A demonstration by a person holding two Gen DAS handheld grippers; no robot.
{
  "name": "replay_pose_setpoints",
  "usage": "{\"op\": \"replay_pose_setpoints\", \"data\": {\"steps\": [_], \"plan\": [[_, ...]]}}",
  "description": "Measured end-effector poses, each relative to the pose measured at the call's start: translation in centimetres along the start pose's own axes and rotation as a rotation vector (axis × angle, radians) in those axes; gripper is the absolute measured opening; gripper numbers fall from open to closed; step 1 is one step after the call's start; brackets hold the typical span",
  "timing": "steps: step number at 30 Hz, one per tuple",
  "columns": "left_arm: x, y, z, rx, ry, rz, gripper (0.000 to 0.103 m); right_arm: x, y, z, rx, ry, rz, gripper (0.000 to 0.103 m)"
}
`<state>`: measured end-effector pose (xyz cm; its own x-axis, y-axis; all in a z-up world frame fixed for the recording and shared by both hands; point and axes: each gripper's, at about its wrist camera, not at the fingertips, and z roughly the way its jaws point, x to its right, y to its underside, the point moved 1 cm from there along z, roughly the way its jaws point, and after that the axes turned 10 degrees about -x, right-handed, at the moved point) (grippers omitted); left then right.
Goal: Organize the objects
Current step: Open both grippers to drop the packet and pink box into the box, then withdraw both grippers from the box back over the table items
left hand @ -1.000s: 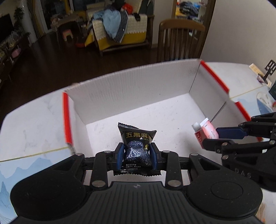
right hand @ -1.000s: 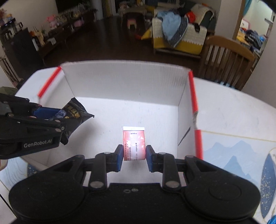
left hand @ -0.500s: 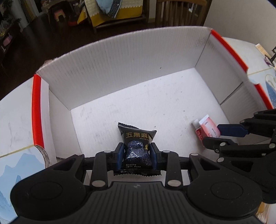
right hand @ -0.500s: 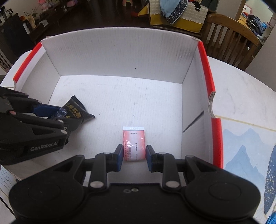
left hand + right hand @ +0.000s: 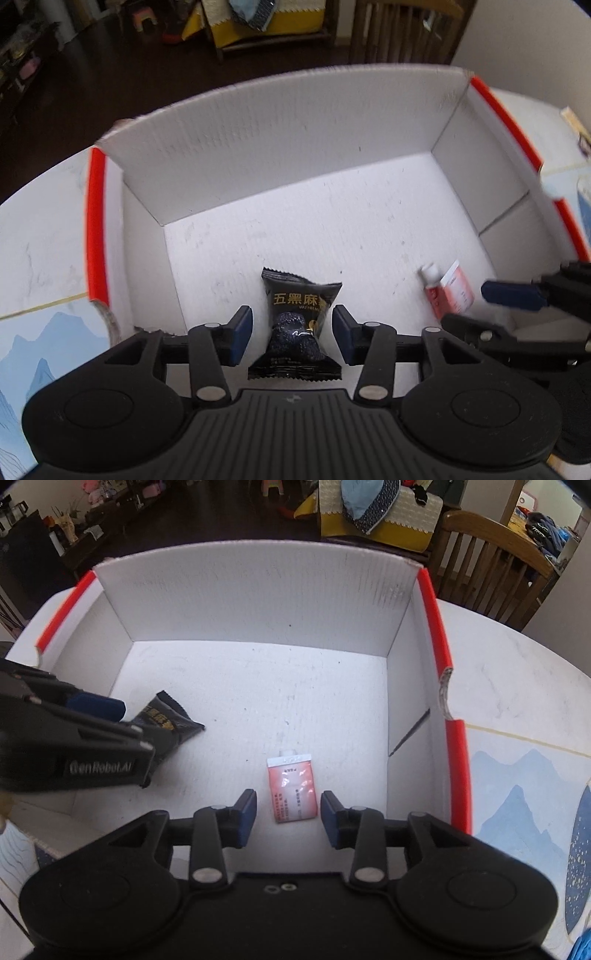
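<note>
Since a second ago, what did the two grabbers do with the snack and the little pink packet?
Both let go. The left gripper has just been opening, so the black snack packet sits loose between its pads. The right gripper has just been opening too, freeing the pink sachet, which lies on the box floor. The views also dipped toward the white box. The box itself stayed put.
</note>
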<state>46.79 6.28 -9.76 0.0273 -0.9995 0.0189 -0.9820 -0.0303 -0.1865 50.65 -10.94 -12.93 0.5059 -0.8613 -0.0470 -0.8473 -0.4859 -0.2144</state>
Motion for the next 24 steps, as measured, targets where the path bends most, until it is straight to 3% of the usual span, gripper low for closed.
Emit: {"op": "replay_pose_setpoints", "data": {"steps": [11, 24], "plan": [[0.5, 2.3, -4.8, 0.115, 0.037, -0.013, 0.046, 0.5, 1.7, -4.6, 0.099, -0.041, 0.0, 0.039], [1.6, 8.5, -11.5, 0.258, 0.055, 0.017, 0.046, 0.5, 6.4, -11.4, 0.233, -0.108, -0.039, 0.039]]}}
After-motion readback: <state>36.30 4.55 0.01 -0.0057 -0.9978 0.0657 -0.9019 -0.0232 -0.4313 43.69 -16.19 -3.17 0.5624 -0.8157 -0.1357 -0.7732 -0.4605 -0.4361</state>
